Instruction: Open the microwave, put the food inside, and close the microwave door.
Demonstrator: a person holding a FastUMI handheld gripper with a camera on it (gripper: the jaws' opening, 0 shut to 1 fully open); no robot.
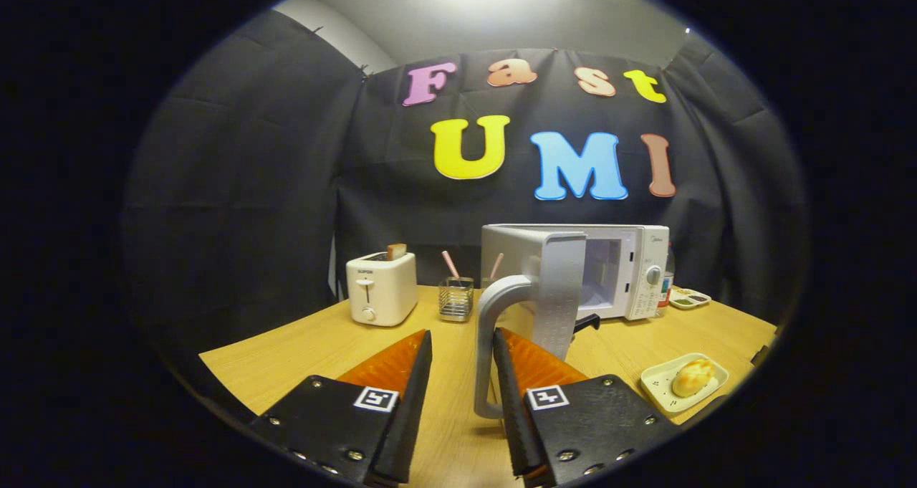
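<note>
Door [562,287] of microwave [630,273] swung open at frame centre; its upright handle [491,345] sits between our spread fingers, nearer the right one, untouched. Gripper [462,345] holds nothing. Bun [693,377] on plate [663,391] lies lower right, beside the fingers; we judge it next.

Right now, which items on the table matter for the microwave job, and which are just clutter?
Job:
- white microwave, door open
- grey door handle, between the gripper fingers, which are open
- golden bun on white plate

Clutter:
- white toaster holding bread
- wire mesh holder with pink sticks
- small compartment tray
</note>
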